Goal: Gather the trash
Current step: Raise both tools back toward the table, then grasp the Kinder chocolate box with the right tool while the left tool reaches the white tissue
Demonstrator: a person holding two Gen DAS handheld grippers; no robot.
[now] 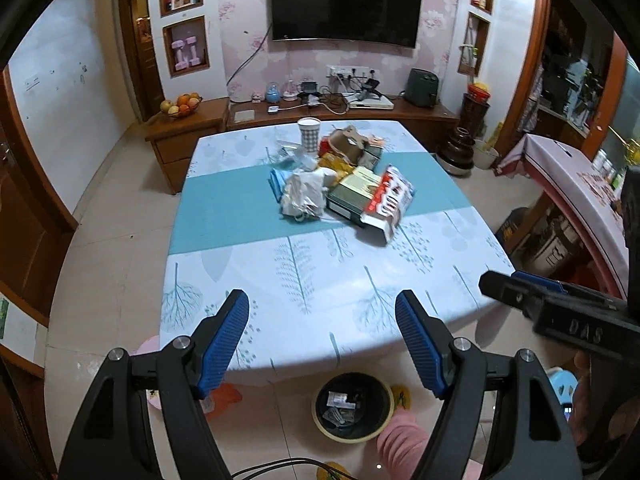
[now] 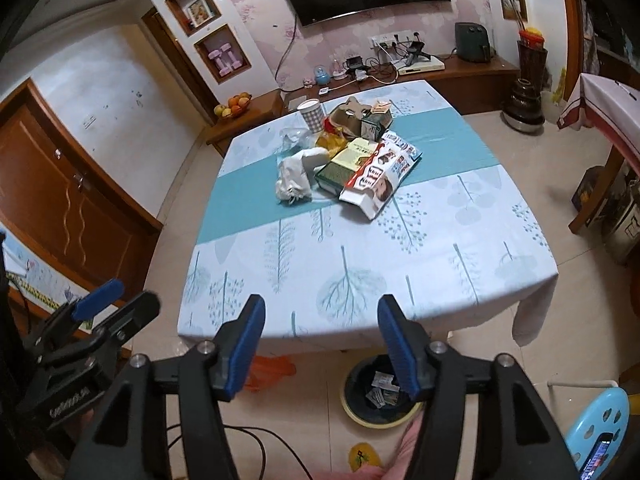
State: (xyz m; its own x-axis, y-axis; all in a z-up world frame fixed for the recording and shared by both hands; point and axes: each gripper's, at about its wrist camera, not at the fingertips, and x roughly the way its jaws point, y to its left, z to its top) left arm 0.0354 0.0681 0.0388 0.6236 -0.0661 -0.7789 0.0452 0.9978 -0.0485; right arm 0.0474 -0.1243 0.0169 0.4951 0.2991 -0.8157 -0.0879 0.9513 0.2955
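A pile of trash lies mid-table: a red and white snack box point(image 1: 387, 201) point(image 2: 380, 178), a green box point(image 1: 352, 194) point(image 2: 346, 162), crumpled white paper point(image 1: 303, 195) point(image 2: 293, 180), a checked paper cup point(image 1: 309, 135) point(image 2: 312, 114) and brown cardboard point(image 1: 346, 144) point(image 2: 352, 114). A black bin with a yellow rim point(image 1: 352, 406) point(image 2: 376, 398) stands on the floor at the table's near edge, with some scraps inside. My left gripper point(image 1: 322, 308) is open and empty above the near edge. My right gripper point(image 2: 320, 314) is open and empty, also short of the pile.
The table point(image 1: 320, 280) point(image 2: 360, 248) wears a white and teal tree-print cloth. A TV cabinet point(image 1: 280, 114) stands behind it, a second covered table point(image 1: 576, 184) at the right. A blue stool point(image 2: 600, 416) and orange bag point(image 2: 272, 368) sit on the floor.
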